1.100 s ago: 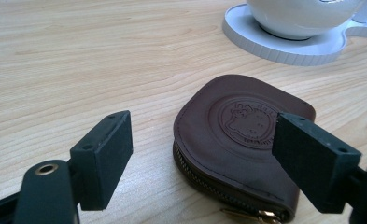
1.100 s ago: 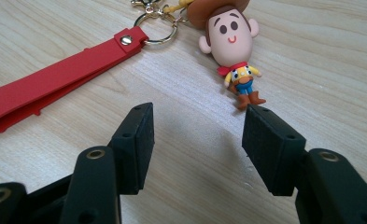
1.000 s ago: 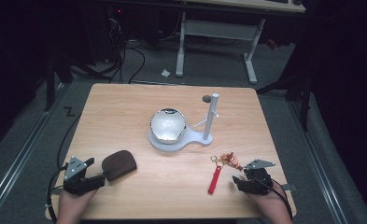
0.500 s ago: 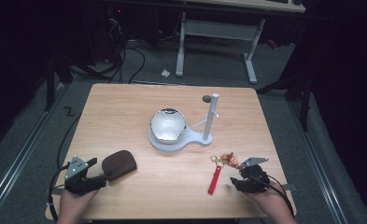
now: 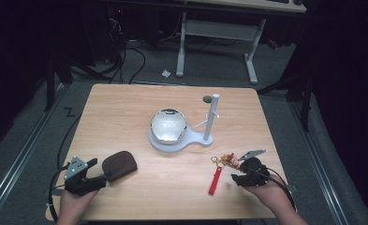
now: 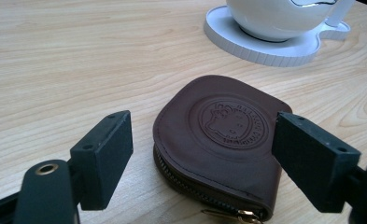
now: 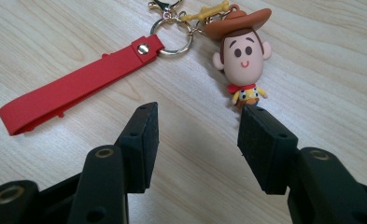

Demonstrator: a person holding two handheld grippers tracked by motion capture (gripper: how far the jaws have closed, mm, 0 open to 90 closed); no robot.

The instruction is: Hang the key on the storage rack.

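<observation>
Brown leather coin pouch [image 6: 221, 140], rounded, zip along its near edge, embossed round stamp on top, lies flat on the light wooden table [image 5: 125, 108] straight ahead of the left hand-held gripper [image 6: 202, 154]; jaws spread wide, one pad each side of the pouch's near end, not touching it. In the high view the pouch [image 5: 119, 165] sits just beside that gripper [image 5: 99, 174], toward table centre. Right hand-held gripper [image 7: 197, 140] also wide open, nothing held; the keyring w/ red strap [image 7: 76, 86] and small cowboy figure charm [image 7: 243, 58] lies just ahead of it. Strap's long axis runs from the gold ring [image 7: 172, 35] away to the view's lower left, so roughly crosswise to the jaw line; figure's feet are near the right-hand pad, no contact I can see. Likely next: left closes on the pouch, since it's already bracketed; right needs to advance a bit first. Further back, approx mid-table, white stand w/ shiny round bowl [image 5: 168, 125] and upright white post [image 5: 212, 117]. Count: 1 pouch, 1 keyring (1 strap, 1 figure), 1 stand, 2 grippers.
</observation>
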